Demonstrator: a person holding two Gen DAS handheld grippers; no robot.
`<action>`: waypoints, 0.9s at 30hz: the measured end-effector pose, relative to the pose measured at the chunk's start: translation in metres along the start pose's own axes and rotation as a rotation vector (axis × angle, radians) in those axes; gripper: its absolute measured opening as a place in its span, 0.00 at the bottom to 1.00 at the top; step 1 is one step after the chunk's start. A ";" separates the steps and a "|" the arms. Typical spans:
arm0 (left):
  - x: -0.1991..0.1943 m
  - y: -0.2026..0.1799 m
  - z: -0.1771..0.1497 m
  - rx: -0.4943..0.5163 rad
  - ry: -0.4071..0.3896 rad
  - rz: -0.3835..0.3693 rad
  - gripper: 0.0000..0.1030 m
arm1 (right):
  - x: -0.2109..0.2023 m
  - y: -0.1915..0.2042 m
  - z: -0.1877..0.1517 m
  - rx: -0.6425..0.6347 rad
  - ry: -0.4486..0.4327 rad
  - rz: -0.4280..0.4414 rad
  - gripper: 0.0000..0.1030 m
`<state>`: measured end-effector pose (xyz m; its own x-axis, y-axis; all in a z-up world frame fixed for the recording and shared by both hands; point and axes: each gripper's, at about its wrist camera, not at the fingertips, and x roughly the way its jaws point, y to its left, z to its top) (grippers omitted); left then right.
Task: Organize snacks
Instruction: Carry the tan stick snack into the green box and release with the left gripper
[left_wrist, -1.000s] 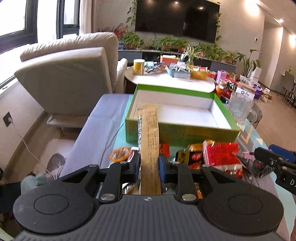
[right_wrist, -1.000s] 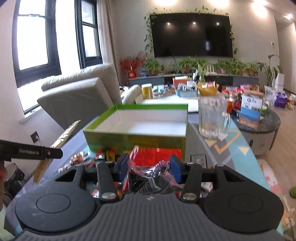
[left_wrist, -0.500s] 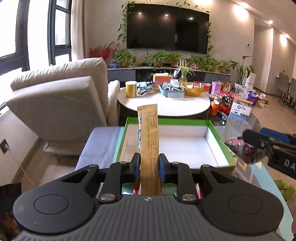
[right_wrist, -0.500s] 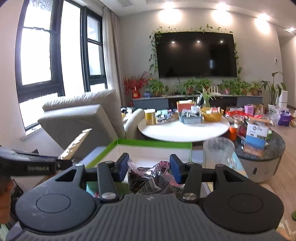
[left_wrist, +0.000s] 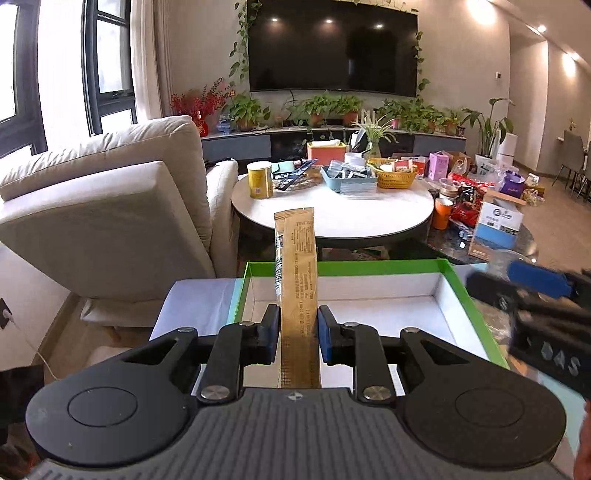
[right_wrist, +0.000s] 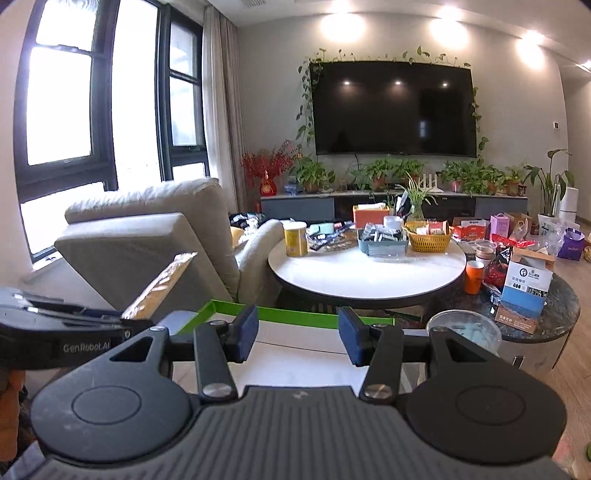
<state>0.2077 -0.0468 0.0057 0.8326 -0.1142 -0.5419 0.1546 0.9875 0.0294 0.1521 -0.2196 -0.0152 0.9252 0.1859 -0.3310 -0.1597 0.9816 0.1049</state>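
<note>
Left wrist view: the brown snack stick (left_wrist: 297, 280) is kept clamped upright in the left gripper (left_wrist: 297, 332), held above the green box (left_wrist: 476, 295), which sits on the table; not yet set down.
Right wrist view: the right gripper (right_wrist: 298, 334) jaws are now spread and bare; the crinkled packet gripped half a second ago is gone.
Meaning: that packet is judged dropped into the box, though it is seen in neither view; the stick is judged next.

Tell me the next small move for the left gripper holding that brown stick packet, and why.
Probably lower the left gripper toward the green box and open it. Its jaws clamp the brown stick packet upright over the white interior, while the right gripper hangs open with nothing between its jaws.
</note>
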 end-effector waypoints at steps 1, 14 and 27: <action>0.007 0.000 0.002 0.001 0.002 0.002 0.20 | 0.003 -0.002 -0.002 -0.001 0.008 -0.003 0.50; 0.047 -0.005 -0.009 -0.005 0.081 -0.012 0.20 | -0.031 -0.030 -0.094 0.021 0.280 -0.028 0.65; 0.022 -0.006 -0.002 0.011 0.034 0.012 0.20 | -0.049 -0.029 -0.081 0.141 0.358 0.109 0.54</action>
<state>0.2235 -0.0544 -0.0081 0.8161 -0.0983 -0.5695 0.1506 0.9876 0.0453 0.0830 -0.2539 -0.0783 0.7232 0.3164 -0.6139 -0.1779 0.9442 0.2771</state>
